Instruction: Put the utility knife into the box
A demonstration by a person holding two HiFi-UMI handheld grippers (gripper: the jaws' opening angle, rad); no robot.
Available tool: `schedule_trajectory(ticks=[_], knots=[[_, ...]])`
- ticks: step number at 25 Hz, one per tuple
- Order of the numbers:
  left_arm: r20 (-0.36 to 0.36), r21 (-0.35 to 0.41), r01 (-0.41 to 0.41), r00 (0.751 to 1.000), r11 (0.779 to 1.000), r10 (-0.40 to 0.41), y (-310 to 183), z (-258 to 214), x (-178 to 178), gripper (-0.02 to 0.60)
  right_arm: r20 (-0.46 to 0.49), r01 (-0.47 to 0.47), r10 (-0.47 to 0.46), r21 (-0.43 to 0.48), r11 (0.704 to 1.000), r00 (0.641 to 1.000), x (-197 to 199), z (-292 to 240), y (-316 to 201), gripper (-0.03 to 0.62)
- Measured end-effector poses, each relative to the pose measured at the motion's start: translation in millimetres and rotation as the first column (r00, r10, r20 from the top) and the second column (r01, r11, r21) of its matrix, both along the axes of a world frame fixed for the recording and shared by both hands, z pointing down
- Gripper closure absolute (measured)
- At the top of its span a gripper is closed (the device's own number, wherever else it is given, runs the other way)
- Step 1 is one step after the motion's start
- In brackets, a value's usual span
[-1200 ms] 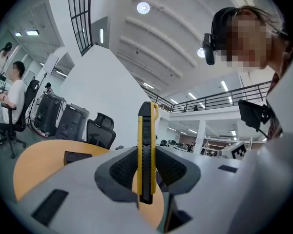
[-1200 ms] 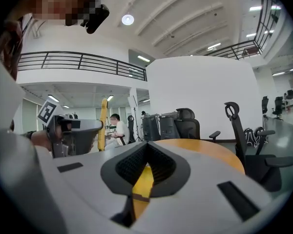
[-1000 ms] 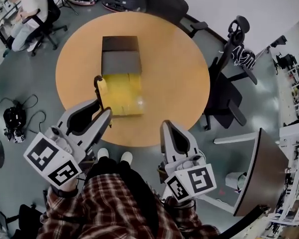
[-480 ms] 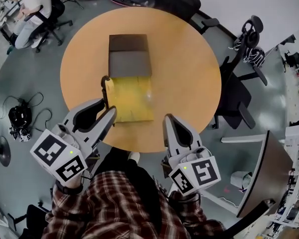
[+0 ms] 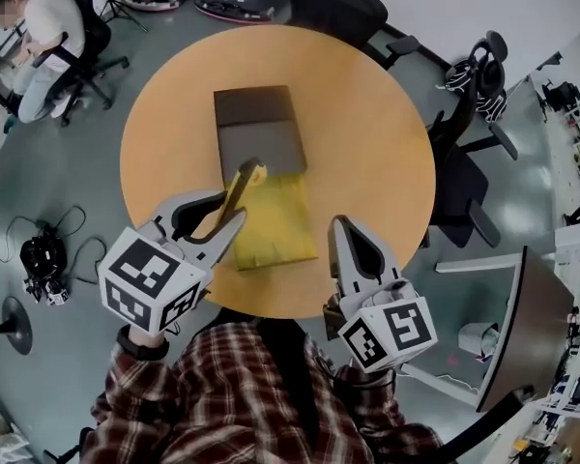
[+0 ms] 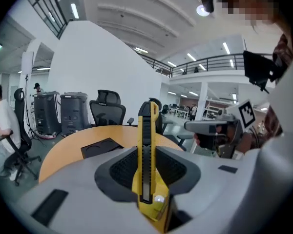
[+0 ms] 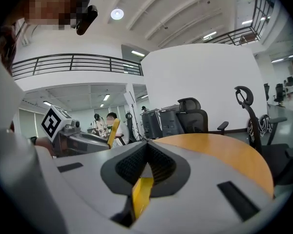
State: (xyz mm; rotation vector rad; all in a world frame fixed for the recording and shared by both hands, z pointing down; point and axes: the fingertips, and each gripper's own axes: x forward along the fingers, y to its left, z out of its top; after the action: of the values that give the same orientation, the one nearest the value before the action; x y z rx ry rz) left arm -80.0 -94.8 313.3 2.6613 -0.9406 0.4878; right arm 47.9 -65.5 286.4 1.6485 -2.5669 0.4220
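We see the left gripper (image 5: 226, 211) clamped on the utility knife (image 5: 240, 188): yellow body, black slider track, tip up, above the table (image 5: 367, 124) near the box (image 5: 259, 129). Right gripper (image 5: 346, 228) jaws are pressed together on nothing.

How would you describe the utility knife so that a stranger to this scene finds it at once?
Start at the round wooden table, then go to the left gripper at its near edge. The utility knife stands clamped between its jaws: a slim yellow bar with a black slider strip, unlike the flat yellow sheet and dark box nearby.
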Motion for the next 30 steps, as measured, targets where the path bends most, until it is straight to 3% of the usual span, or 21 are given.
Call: schedule_trajectory(ticks=[4, 7, 10, 12, 16, 19, 24, 28, 30], knots=[[0.14, -0.013, -0.067, 0.988, 0.998, 0.068, -12.0, 21.9, 8.9, 0.46, -0.004, -0.014, 0.013, -0.024, 1.0, 1.0, 1.5, 4.5, -6.5, 0.583], [0.239, -0.043, -0.123, 0.962, 0.991, 0.13, -17.2, 39.9, 25.3, 0.46, -0.009, -0.012, 0.011, -0.042, 0.999, 1.0, 10.9, 8.2, -11.9, 0.583], [0.342, -0.052, -0.202, 0.916, 0.978, 0.208, -22.6, 60.4, 42.1, 0.46, -0.016, -0.003, 0.002, -0.061, 0.998, 1.0, 18.6, 13.1, -16.9, 0.583], [0.42, -0.047, -0.271, 0.868, 0.961, 0.265, -23.6, 72.9, 52.7, 0.46, -0.017, 0.001, -0.002, -0.071, 0.998, 1.0, 21.6, 15.3, -19.1, 0.583], [0.578, -0.065, -0.411, 0.727, 0.909, 0.37, -24.8, 101.7, 73.7, 0.46, -0.015, 0.012, -0.014, -0.087, 0.996, 1.0, 27.7, 20.7, -22.7, 0.583], [0.654, -0.122, -0.492, 0.614, 0.862, 0.443, -25.3, 130.4, 83.5, 0.46, -0.011, 0.015, -0.017, -0.104, 0.994, 1.0, 34.1, 27.2, -25.8, 0.583], [0.723, -0.239, -0.596, 0.417, 0.766, 0.55, -20.6, 181.7, 88.5, 0.46, -0.005, -0.003, 0.002, -0.138, 0.99, 1.0, 50.6, 40.2, -29.7, 0.583], [0.772, -0.291, -0.658, 0.267, 0.694, 0.577, -21.4, 215.3, 94.3, 0.46, -0.001, -0.014, 0.014, -0.172, 0.985, 1.0, 62.7, 53.6, -32.4, 0.583], [0.791, -0.309, -0.68, 0.204, 0.665, 0.577, -24.3, 229.9, 96.4, 0.46, 0.001, -0.016, 0.017, -0.188, 0.982, 1.0, 67.2, 60.1, -34.7, 0.583]])
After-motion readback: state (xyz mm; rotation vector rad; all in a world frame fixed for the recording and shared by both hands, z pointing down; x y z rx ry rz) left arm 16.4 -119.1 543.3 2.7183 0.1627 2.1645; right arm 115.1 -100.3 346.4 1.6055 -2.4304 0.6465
